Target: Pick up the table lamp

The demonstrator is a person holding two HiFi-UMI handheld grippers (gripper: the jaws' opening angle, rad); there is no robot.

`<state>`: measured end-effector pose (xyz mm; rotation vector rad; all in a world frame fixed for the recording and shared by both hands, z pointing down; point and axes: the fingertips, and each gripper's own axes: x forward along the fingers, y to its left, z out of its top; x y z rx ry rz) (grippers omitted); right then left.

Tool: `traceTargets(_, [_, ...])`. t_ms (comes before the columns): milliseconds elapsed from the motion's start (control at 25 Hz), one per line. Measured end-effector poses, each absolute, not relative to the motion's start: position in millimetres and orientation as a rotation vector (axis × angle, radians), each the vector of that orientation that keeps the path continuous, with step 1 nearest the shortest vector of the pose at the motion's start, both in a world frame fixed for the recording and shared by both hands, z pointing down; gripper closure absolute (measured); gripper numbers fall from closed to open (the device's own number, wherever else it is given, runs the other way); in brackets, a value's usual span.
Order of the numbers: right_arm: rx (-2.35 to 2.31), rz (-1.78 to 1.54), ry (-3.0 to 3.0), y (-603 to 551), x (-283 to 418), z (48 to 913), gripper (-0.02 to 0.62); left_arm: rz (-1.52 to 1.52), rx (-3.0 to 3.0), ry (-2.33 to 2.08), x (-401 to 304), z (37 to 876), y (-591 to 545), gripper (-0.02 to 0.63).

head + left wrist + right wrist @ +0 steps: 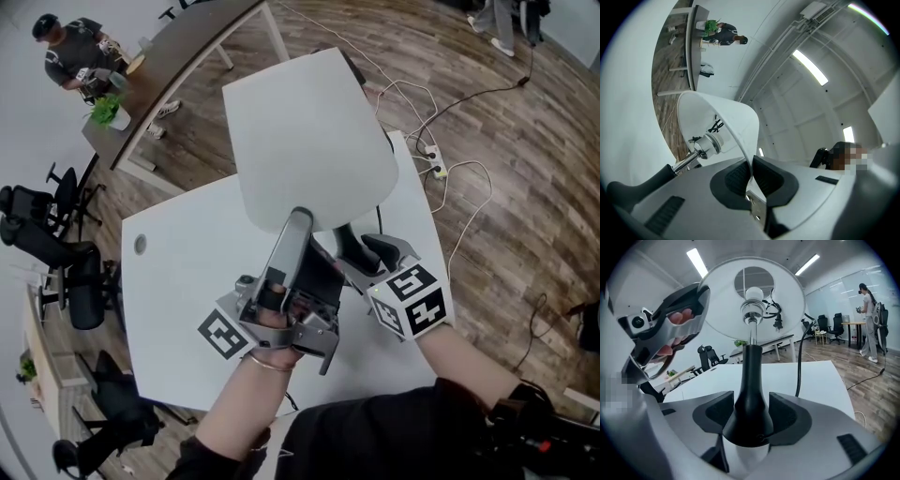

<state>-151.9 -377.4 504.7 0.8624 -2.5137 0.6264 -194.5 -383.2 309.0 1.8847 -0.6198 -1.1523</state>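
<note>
Left gripper (751,174): jaws pinched on shade (305,141) rim at 6 o'clock. Right gripper (752,414): jaws clamped round black stem (749,376), 5 o'clock below shade. White table (178,291) underneath.

We see a bright, evenly lit room: ceiling strip lights (697,261) shine above and beyond the right gripper (752,420), and shadows on the white table (178,281) below it are faint. Both gripper views bow hard toward dark round edges. The left gripper (752,183) looks soft up close; the lampshade (736,117) pinched in it glares white, while the lamp stem (751,380) in the right jaws is crisp.
</note>
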Motion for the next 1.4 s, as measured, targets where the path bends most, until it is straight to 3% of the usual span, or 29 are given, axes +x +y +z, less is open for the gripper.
traceTargets(760, [0.829,0.652,-2.583,-360.9,-135.4,489.8,0.408,-1.128,1.975,-0.586,-166.7,289.3,-351.7,0.588])
traceTargets(1400, [0.643,0.475,-2.721,-279.9,-22.4,427.4,0.405,-1.194,2.119,-0.690,-39.0,229.0,-239.2,0.588])
